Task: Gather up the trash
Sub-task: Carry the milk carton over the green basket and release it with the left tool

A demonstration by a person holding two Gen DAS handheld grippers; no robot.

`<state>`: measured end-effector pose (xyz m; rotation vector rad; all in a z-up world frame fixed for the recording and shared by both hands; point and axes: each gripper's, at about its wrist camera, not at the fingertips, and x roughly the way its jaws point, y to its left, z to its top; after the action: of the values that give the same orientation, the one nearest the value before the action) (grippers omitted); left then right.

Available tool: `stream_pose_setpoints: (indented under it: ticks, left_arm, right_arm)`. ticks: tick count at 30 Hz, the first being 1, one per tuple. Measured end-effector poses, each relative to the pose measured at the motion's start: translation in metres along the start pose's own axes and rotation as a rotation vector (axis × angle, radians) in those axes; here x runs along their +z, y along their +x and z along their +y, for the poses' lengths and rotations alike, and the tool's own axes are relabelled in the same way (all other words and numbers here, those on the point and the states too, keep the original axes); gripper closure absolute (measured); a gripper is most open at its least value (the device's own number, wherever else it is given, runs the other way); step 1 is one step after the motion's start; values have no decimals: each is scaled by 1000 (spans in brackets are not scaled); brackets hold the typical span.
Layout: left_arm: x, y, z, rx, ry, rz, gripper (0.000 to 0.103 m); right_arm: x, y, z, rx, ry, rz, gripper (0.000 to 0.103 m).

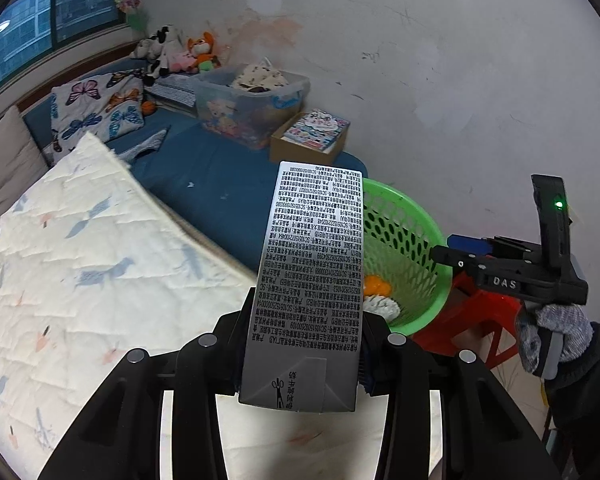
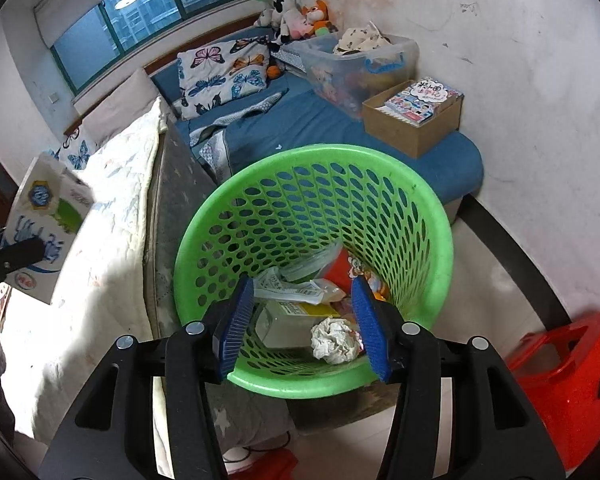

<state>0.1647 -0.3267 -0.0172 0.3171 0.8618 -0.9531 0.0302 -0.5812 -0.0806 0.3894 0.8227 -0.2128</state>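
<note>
While left wrist view fills with milk carton (image 1: 308,280) clamped in left gripper (image 1: 300,364), green basket (image 1: 416,248) sits at 3 o'clock of carton. Right wrist view: right gripper (image 2: 304,324) jaws apart, empty, over basket (image 2: 440,240); crumpled paper (image 2: 336,340), probably wrappers inside; carton (image 2: 44,224) at 9 o'clock.

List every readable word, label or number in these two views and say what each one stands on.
"DAS": raised letters on the right gripper body, seen from the left wrist view.
Milk carton held in the left gripper: dense Chinese small print and codes, too small to read.
Carton front: blue lettering, blurred.
Booklet in the cardboard box: title unreadable.
</note>
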Motion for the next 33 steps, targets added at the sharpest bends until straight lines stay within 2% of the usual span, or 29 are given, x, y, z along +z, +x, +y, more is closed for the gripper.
stream_pose_setpoints:
  ticks: [5, 9, 20, 33]
  left_arm:
    - [10, 21, -19, -29, 11, 19, 63]
    - [14, 39, -35, -35, 27, 43, 63]
    - [28, 89, -65, -42, 43, 112, 63]
    - [34, 117, -84, -48, 42, 161, 62]
  right_arm:
    - [-6, -13, -3, -4, -3, -13, 45]
    - [-11, -21, -4, -27, -14, -26, 38]
    - [-24, -32, -16, -33, 6, -31, 38]
    - [-34, -42, -27, -39, 30, -34, 38]
